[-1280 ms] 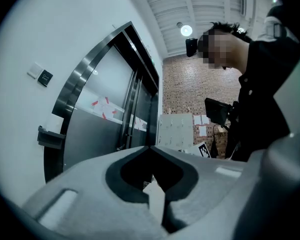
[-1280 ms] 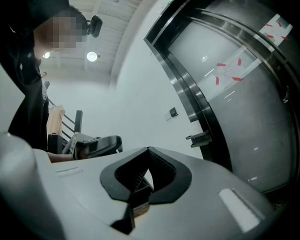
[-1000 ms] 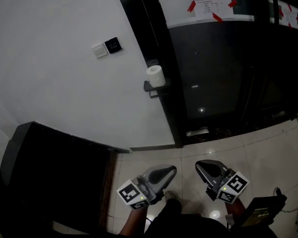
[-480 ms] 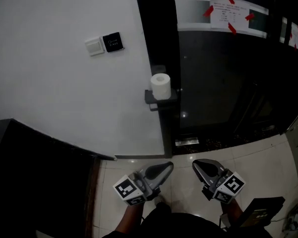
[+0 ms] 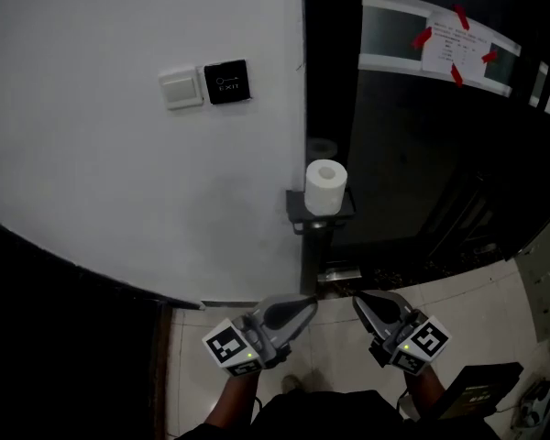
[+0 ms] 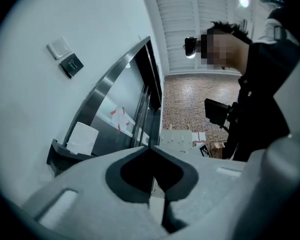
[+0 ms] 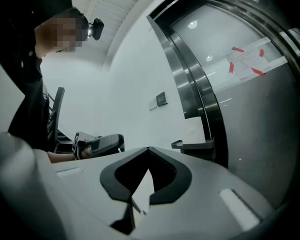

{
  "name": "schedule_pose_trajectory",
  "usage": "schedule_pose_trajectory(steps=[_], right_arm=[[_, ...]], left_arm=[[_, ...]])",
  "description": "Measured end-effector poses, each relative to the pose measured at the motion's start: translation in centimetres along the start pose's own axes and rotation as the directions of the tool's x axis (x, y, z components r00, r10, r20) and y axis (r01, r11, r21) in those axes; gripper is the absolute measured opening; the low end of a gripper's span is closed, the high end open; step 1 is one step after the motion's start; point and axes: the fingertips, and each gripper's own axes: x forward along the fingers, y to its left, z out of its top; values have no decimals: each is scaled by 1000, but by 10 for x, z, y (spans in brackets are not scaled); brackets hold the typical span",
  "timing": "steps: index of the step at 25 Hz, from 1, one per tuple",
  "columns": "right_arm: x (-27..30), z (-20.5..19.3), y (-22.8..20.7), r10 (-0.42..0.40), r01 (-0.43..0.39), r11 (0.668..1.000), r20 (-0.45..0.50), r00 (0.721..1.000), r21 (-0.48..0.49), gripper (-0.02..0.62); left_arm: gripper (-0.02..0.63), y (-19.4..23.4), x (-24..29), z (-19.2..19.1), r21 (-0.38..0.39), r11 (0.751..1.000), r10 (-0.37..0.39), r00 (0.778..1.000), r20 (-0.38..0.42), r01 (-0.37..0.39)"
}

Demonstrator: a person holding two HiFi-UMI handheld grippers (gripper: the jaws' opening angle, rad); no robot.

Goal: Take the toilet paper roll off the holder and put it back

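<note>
A white toilet paper roll [image 5: 325, 187] stands upright on a small black holder shelf [image 5: 321, 216], fixed where the white wall meets the dark door frame. Both grippers hang low over the tiled floor, well below the holder and apart from it. My left gripper [image 5: 304, 304] is shut with nothing in it. My right gripper [image 5: 360, 301] is shut and empty too. In the left gripper view the roll [image 6: 82, 137] sits on the holder [image 6: 57, 156] off to the left, beyond the closed tips [image 6: 150, 147]. The right gripper view shows the holder [image 7: 195, 145] ahead, above its tips [image 7: 149, 148].
A white wall switch [image 5: 181, 88] and a black exit button [image 5: 227, 82] sit up left of the holder. A dark glass door [image 5: 422, 154] with a taped paper notice [image 5: 456, 42] is to the right. Dark furniture [image 5: 64, 337] fills the lower left. A black device [image 5: 477, 392] lies at the bottom right.
The head view has closed in on the wall: roll and holder look larger and sit further right and lower. Both grippers stay low and shut.
</note>
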Motion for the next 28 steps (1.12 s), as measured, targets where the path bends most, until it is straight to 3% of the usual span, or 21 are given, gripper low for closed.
schedule_pose_trajectory(steps=[9, 18, 23, 26, 28], right_arm=[[29, -3, -35, -56, 54, 997, 24, 998, 56, -2], [42, 8, -83, -36, 30, 996, 64, 997, 86, 13], [57, 7, -109, -36, 32, 995, 39, 999, 92, 148], [72, 17, -121, -29, 19, 994, 87, 996, 107, 223], [85, 25, -130, -31, 19, 993, 101, 994, 112, 355]], left_arm=[[-3, 31, 15, 8, -11, 999, -48, 999, 6, 48], [-3, 57, 49, 4, 38, 999, -13, 998, -63, 16], [-3, 69, 59, -1, 59, 998, 16, 996, -91, -10], [-3, 76, 55, 0, 64, 997, 43, 995, -90, -38], [-3, 82, 48, -1, 60, 997, 58, 995, -80, -53]])
